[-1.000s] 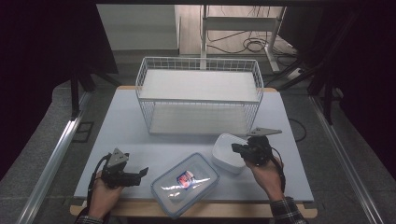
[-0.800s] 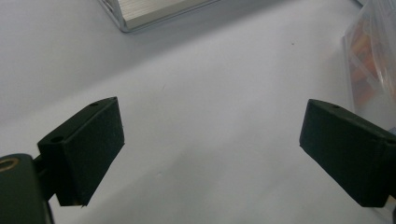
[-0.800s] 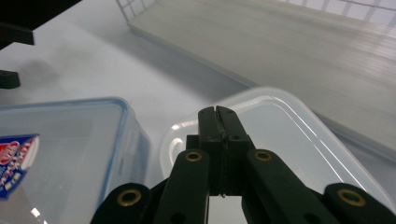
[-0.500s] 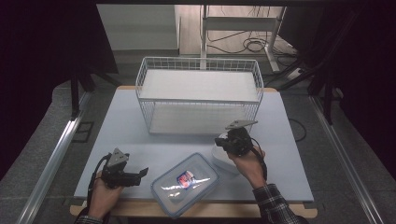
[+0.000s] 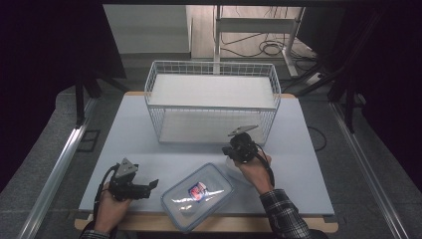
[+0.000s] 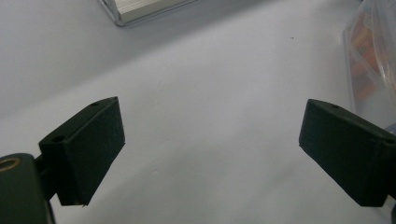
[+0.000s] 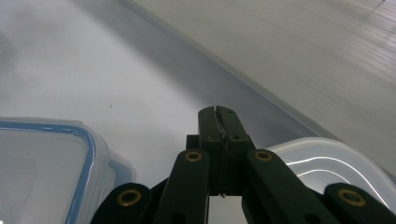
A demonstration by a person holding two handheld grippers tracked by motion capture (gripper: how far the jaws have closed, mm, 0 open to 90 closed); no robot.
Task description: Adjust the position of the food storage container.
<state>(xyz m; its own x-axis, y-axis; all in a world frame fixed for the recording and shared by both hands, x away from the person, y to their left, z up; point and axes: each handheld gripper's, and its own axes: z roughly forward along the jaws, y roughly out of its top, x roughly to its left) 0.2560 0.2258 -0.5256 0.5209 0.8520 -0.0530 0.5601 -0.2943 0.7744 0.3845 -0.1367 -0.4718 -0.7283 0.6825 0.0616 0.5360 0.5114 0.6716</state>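
While the clear rectangular plastic food box with a blue-edged lid (image 5: 198,195) lies at the near edge of my white table (image 5: 129,134), a white oval plastic container (image 7: 336,161) sits just to its right, under my right hand. My right gripper (image 7: 219,114) hovers above that container, jaws pressed together on nothing. My left gripper (image 6: 212,149) hangs low, just left of the box, jaws spread wide and empty. A white wire basket (image 5: 211,102) stands farther back.
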